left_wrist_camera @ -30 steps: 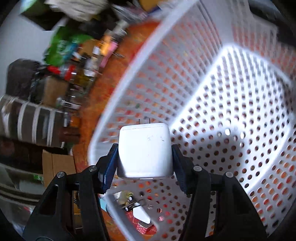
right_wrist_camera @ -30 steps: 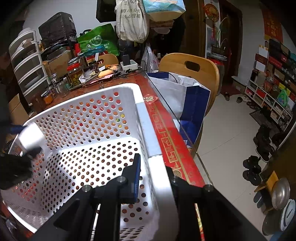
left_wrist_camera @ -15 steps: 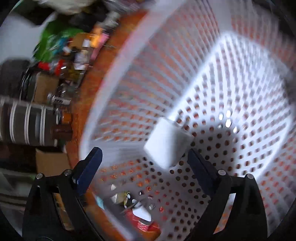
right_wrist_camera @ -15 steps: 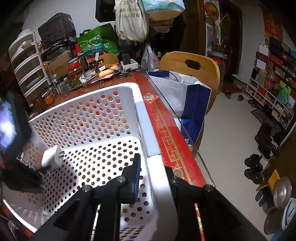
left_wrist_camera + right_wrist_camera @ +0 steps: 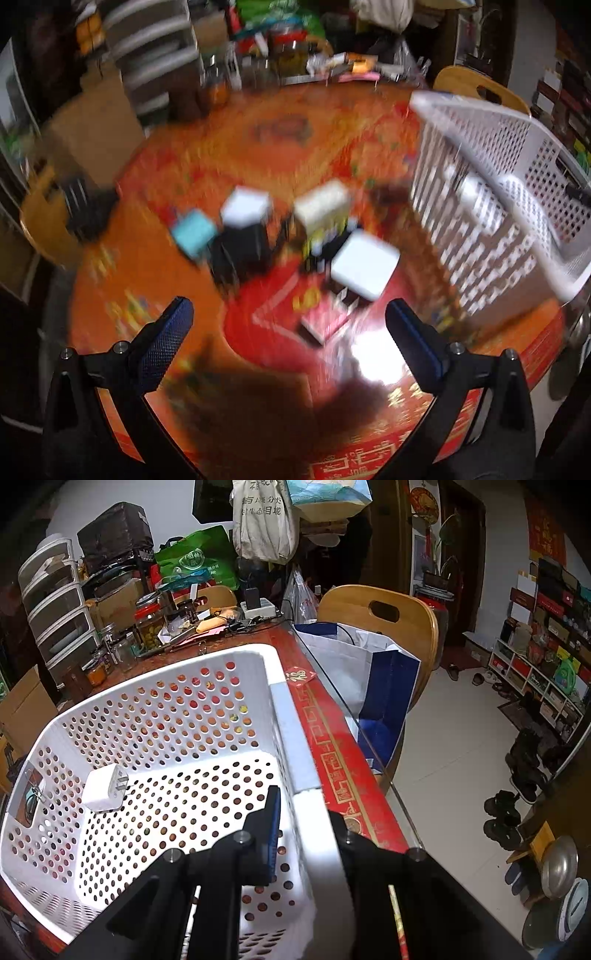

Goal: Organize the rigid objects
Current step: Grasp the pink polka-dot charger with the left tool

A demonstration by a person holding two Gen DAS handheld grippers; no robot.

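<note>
My left gripper (image 5: 288,314) hangs over the red table (image 5: 266,147), its jaws opening wide with nothing between them. The view is blurred by motion. Ahead of it lies a cluster of small objects: a flat white charger (image 5: 364,264), a cream box (image 5: 323,205), a white box (image 5: 245,208), a teal box (image 5: 194,232) and a black block (image 5: 242,251). The white perforated basket (image 5: 517,192) stands to the right. My right gripper (image 5: 306,823) is shut on the basket's near rim (image 5: 295,760). A white plug adapter (image 5: 105,788) lies on the basket floor.
Jars (image 5: 147,626), a drawer unit (image 5: 55,602) and bags crowd the table's far side. A wooden chair (image 5: 380,616) with a white and blue paper bag (image 5: 369,672) stands beyond the glass table edge. A second chair (image 5: 40,221) is at the left.
The left gripper let go of the white plug adapter, which dropped into the basket. It then opened wide, rolled and swung out of the basket to over the table's objects. The right gripper kept still.
</note>
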